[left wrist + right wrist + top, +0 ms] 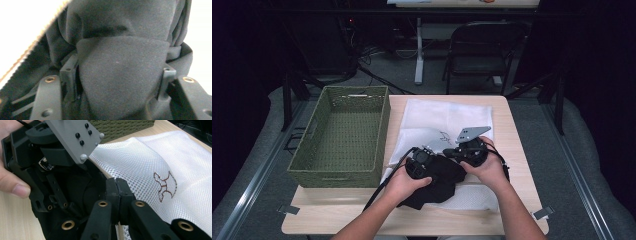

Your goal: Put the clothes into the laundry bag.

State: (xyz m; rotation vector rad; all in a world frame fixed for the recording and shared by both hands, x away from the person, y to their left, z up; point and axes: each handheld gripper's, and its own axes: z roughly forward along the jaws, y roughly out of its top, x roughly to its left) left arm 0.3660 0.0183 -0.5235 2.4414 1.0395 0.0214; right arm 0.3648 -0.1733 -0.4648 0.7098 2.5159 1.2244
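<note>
Two hands low on the worktop (517, 150): left gripper (421, 162) with jaws spread around a thick fold of black cloth (120, 82), pads just clear of it. Right gripper (117, 188) beside it, jaws clenched on the edge of the white mesh bag (155, 165). Cloth bunched on the bag's near end. Farther left, green woven basket (343, 131).

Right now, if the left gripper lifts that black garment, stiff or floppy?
Likely floppy: the black garment bunches in soft folds between the left gripper pads. Probably light, with a matte, fleecy surface, so unlikely to slip. Loose ends would probably drape and drag.
</note>
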